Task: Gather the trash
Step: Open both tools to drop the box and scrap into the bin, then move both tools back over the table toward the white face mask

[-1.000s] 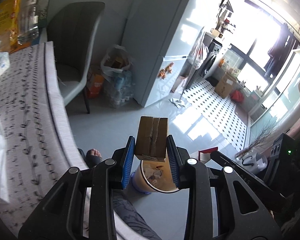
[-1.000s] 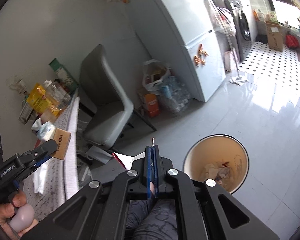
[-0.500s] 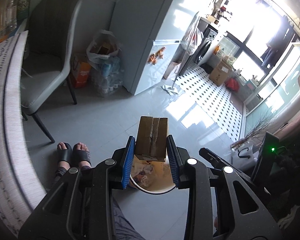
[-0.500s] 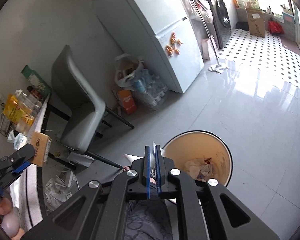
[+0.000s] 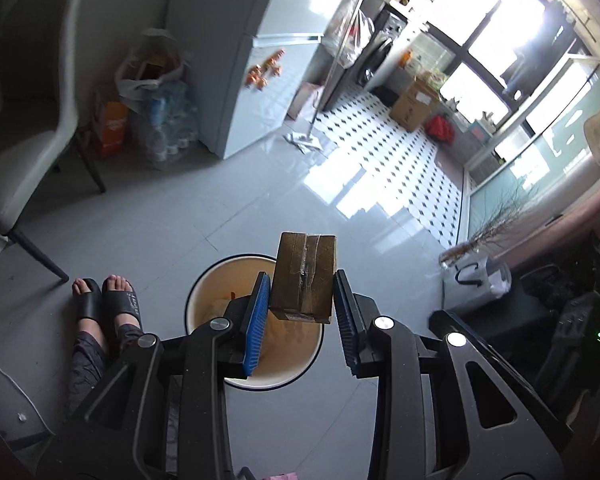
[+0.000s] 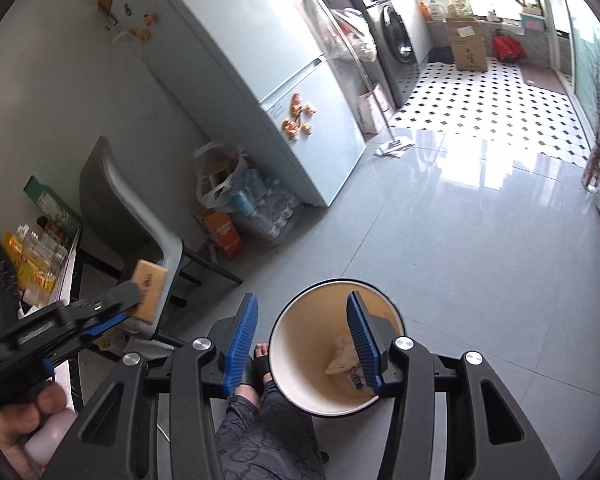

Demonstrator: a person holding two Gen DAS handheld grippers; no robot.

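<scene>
Left gripper [image 5: 302,312]: blue-padded fingers [image 5: 256,312] closed on the sides of a small brown taped cardboard box [image 5: 305,276], held upright above the round cream waste bin with dark rim [image 5: 204,280] standing on the grey tiled floor [image 5: 180,220], so that on release it would probably drop straight in. Right gripper [image 6: 302,340]: fingers spread wide and holding nothing, poised over the same bin, where crumpled paper trash [image 6: 342,354] lies at the bottom. Judgement: the box is positioned for disposal, with release the step in hand.
</scene>
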